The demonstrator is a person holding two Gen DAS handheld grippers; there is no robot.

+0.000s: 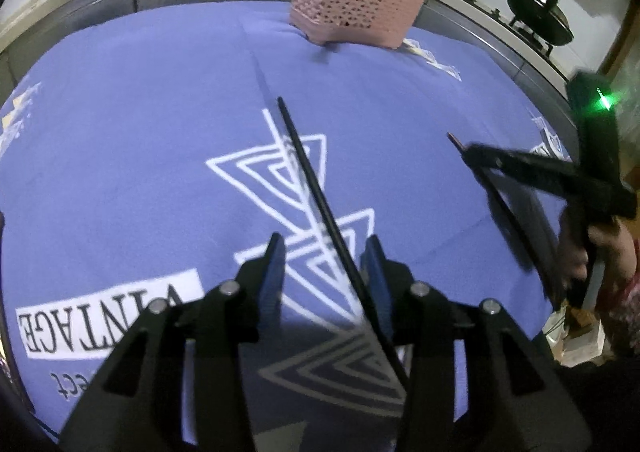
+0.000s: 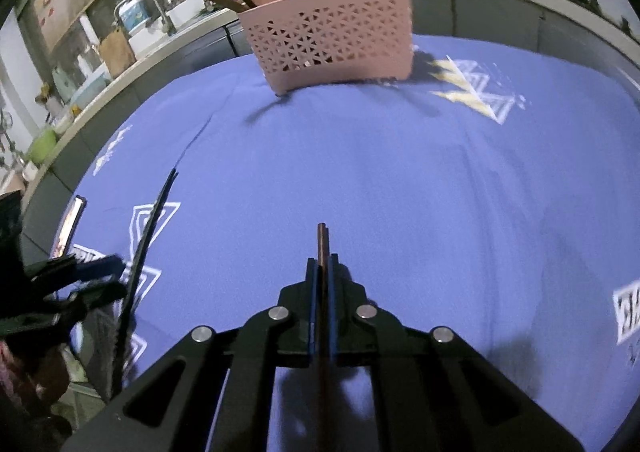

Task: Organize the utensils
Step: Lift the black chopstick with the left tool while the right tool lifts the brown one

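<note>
A black chopstick runs lengthwise between the fingers of my left gripper. It rests close against the right-hand pad, with a wide gap to the left pad, so this gripper is open. My right gripper is shut on a brown chopstick whose tip pokes out ahead of the fingertips. The left wrist view shows that right gripper low at the right. A pink perforated basket holding several chopsticks stands at the far edge of the purple printed cloth.
Two dark woks sit on the stove beyond the table at the right. A sink with a faucet lies behind on the left. A person's hand grips the right tool. A shiny flat object lies at the cloth's left edge.
</note>
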